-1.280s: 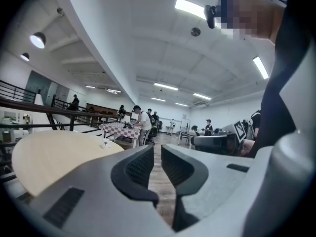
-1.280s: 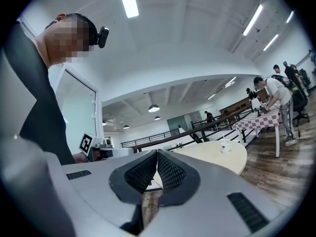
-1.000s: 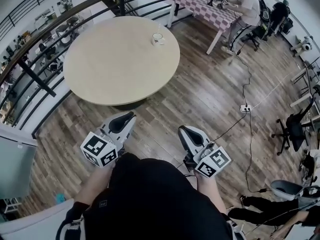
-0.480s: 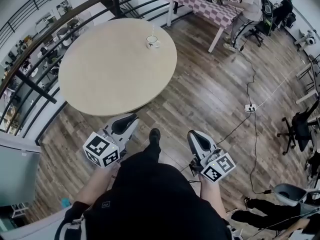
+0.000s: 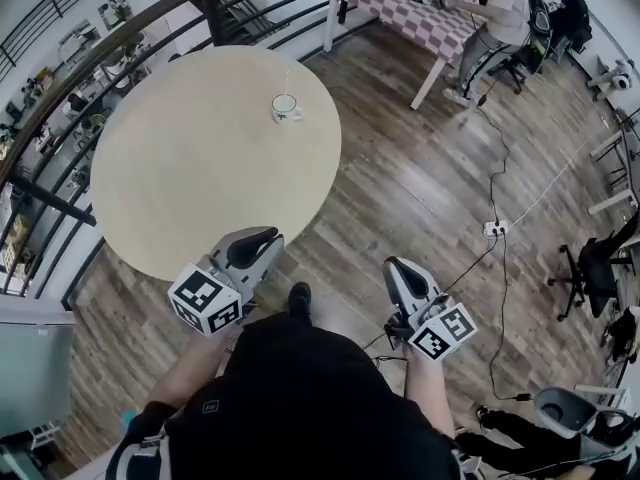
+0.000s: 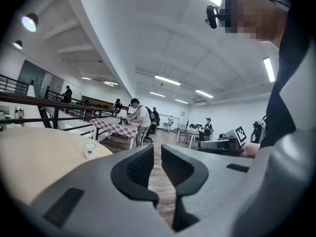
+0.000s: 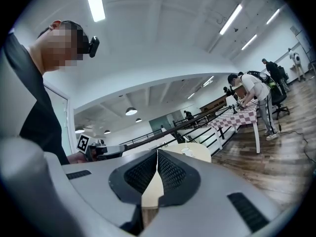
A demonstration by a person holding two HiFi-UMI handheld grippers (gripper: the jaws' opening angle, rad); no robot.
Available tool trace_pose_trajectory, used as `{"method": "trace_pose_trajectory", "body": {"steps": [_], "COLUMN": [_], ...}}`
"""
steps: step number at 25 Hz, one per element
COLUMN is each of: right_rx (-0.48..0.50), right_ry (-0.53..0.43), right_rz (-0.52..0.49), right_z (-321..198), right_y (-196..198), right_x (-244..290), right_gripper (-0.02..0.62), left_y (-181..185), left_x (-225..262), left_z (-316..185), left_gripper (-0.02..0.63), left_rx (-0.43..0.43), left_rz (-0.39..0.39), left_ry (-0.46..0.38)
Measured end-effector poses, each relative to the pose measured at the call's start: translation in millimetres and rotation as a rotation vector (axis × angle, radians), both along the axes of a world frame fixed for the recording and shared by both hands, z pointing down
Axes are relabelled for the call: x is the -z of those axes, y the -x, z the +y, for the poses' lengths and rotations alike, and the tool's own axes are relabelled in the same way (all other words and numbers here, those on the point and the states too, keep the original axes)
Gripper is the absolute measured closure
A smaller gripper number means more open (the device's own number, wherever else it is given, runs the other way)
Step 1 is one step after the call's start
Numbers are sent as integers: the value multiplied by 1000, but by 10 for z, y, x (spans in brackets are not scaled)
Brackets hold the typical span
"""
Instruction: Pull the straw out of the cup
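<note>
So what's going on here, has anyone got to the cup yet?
Nothing is being handled yet. The person stands at the near edge of the round table, with a hand-held gripper in each hand, both held out in front of the body. The cup sits on the far side of the table, well away from both, with the straw still in it. The left hand-held gripper has its jaws slightly apart and empty. The right hand-held gripper is shut on nothing.

A small white cup (image 5: 286,107) stands upright on the round beige table (image 5: 190,178), near its far edge, with a small dark-red mark on its side. A thin pale straw (image 6: 91,136) stands in it, nearly upright.
</note>
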State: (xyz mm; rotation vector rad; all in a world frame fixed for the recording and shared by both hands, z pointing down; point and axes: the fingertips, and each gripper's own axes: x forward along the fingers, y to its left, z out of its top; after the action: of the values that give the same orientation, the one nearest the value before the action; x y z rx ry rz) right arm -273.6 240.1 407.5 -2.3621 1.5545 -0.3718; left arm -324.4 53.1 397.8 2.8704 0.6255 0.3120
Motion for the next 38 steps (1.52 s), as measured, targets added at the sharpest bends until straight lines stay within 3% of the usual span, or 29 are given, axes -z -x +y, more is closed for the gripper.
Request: {"method": "trace_pose_trajectory", "body": {"steps": [6,14,28,33,38], "right_rx": [-38,-31,265,365,449], "right_ry": [28,13,21,4,-7], "right_rz": [7,-70,-84,-82,-109], "right_z": [46,192,666,600,293], "right_y": [-828,-1516,-3208,-3473,-3632], "right_x": [-11,-210,-305,-295,-311], "right_gripper": [572,572,572,572,572], "left_y": [-734,-1444,-2954,-3207,-3405], "left_x": [49,-27,-135,-210,-246], "left_z": [-77,150,850,1009,853], "left_gripper": [554,554,554,554,554], "left_rx": [-37,-50,241,301,359], "left_rz": [0,-32,-3,-22,-31], "left_ry": [-36,-33,0,-4,5]}}
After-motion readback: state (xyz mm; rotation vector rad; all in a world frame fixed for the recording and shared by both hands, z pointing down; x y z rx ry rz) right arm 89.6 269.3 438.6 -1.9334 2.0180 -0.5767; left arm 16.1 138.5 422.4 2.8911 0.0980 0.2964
